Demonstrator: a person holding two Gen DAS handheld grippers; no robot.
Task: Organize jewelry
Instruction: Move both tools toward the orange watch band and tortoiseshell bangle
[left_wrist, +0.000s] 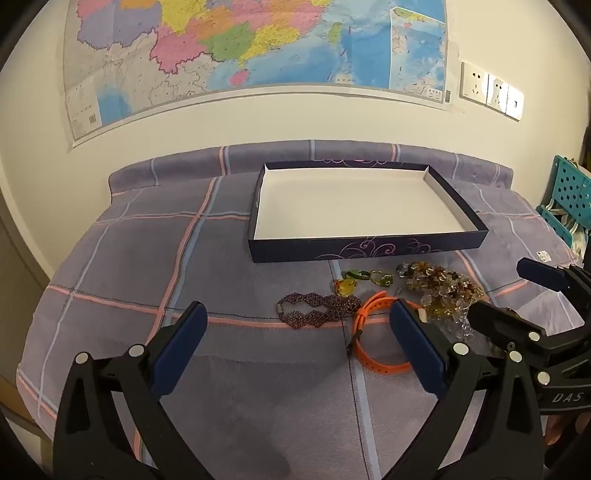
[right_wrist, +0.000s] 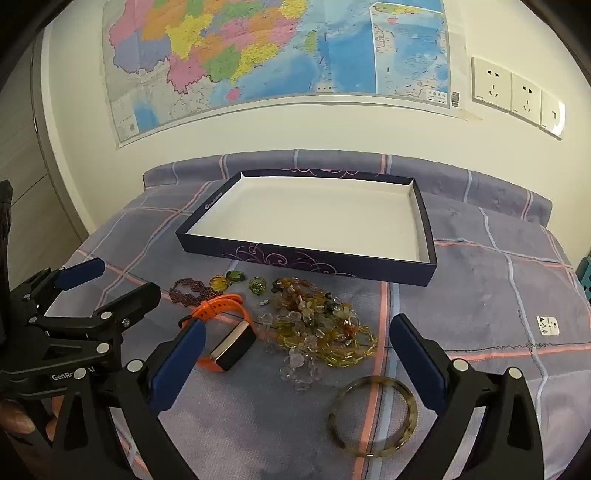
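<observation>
A shallow navy box (left_wrist: 365, 248) with a white, bare inside lies on the purple checked cloth, behind the jewelry. In front of it lie a purple beaded bracelet (left_wrist: 317, 308), green and yellow glass pieces (left_wrist: 354, 280), an orange-strapped watch (right_wrist: 236, 345) and a heap of amber and clear beads (right_wrist: 317, 325). A mottled bangle (right_wrist: 369, 380) lies nearest the right side. My left gripper (left_wrist: 297, 314) hovers open over the bracelet and strap, with nothing between its fingers. My right gripper (right_wrist: 299, 325) is open above the bead heap and grips nothing.
A large map and wall sockets (right_wrist: 517, 94) are on the wall behind. A teal perforated crate (left_wrist: 569, 199) stands past the cloth's right edge. A small white label (right_wrist: 548, 325) is on the cloth at right. A hand shows at each gripper's handle.
</observation>
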